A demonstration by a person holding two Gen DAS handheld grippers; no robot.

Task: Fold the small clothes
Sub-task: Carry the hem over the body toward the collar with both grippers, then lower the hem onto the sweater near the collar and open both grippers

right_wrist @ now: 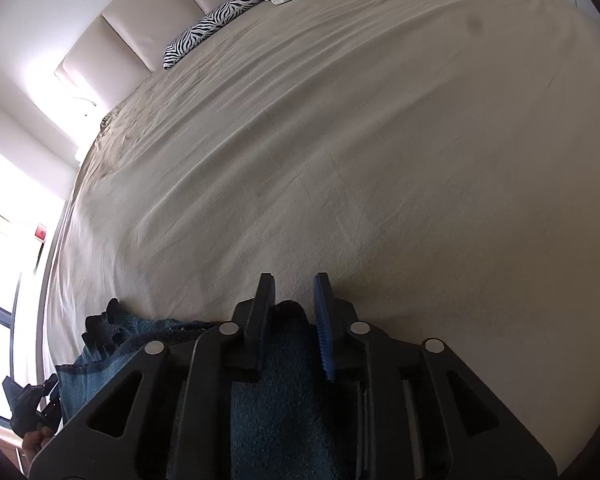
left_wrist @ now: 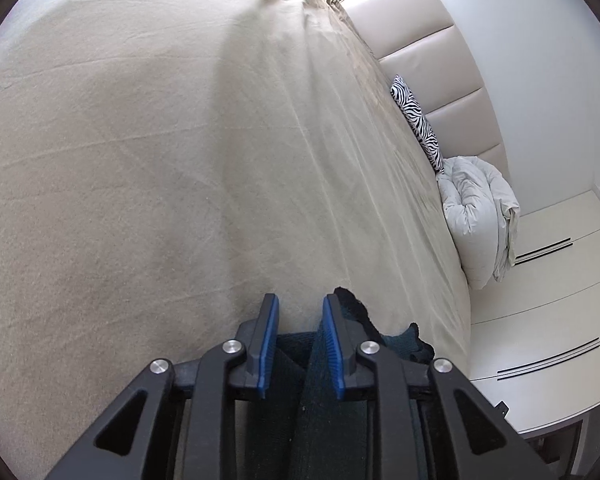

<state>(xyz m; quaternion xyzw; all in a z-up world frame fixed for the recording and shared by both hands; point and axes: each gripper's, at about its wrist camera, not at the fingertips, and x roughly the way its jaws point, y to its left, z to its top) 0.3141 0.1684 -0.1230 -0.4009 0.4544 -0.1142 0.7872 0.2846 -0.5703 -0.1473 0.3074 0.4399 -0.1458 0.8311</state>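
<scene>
Left wrist view: most of the dark teal garment (left_wrist: 332,396) is hidden under the left gripper (left_wrist: 300,312), which covers the lower middle of the frame. Only a strip of cloth between the fingers (left_wrist: 270,332) and a ruffled dark edge at about 2 o'clock of the gripper show. The fingers stand narrowly apart with the cloth running up between them; the strip lies against the right blue pad and clear of the left one, so no firm pinch can be made out. The garment lies on the beige bed sheet (left_wrist: 160,160) near the bed's close edge.

In the right wrist view the right gripper (right_wrist: 294,292) likewise hides the garment's middle; a blue terry fold sits between its fingers, which stand slightly apart, and whether the pads press it is hard to tell. A frilled edge pokes out at 9 o'clock.

Toward 2 o'clock in the left view a zebra-print pillow (left_wrist: 416,120) and a crumpled white duvet (left_wrist: 476,212) lie against the padded headboard (left_wrist: 432,68). The left gripper's tip shows, partly cut off, at the right view's lower left.
</scene>
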